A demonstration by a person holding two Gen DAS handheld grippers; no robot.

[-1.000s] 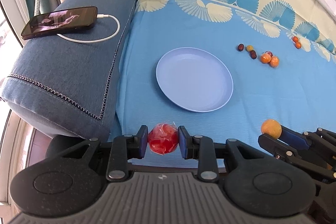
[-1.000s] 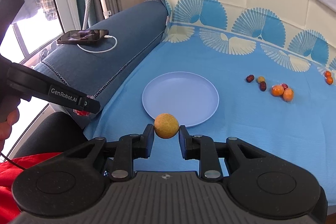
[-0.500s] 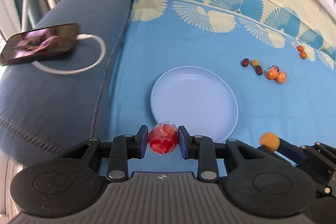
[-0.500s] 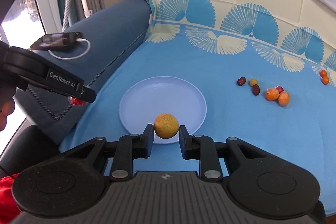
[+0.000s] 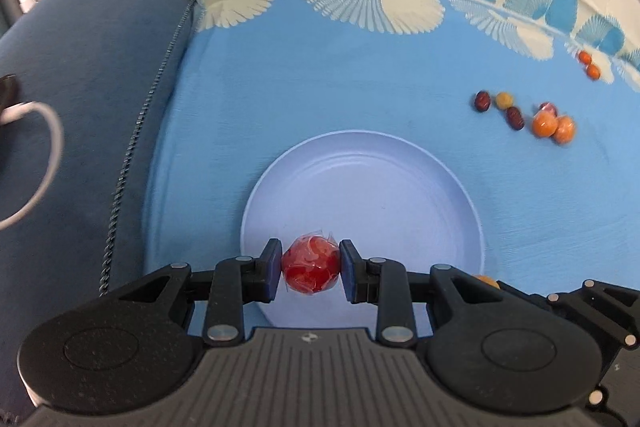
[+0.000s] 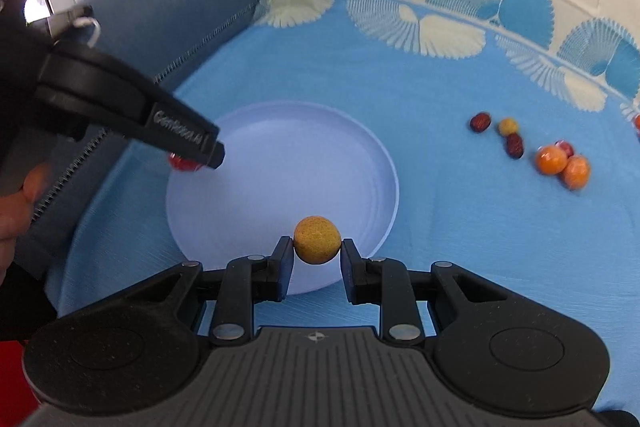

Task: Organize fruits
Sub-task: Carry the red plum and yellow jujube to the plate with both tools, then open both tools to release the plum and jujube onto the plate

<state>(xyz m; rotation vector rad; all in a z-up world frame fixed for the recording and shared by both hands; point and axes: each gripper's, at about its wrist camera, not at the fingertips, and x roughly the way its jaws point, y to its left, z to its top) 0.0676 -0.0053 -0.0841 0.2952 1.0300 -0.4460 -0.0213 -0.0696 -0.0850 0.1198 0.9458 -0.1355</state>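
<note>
My left gripper is shut on a red wrapped fruit, held over the near rim of the pale blue plate. My right gripper is shut on a small yellow fruit, above the near part of the same plate. In the right wrist view the left gripper reaches in from the left, the red fruit peeking below its tip at the plate's left rim. The yellow fruit shows just behind my left gripper's right arm.
Loose fruits lie on the blue cloth to the right: dark red dates, a small yellow one, two orange ones and two small orange ones farther off. A blue cushion with a white cable borders the left.
Both grippers moved forward and down toward the plate, which now looks larger and sits under both held fruits. The phone has slid out of the left view.
</note>
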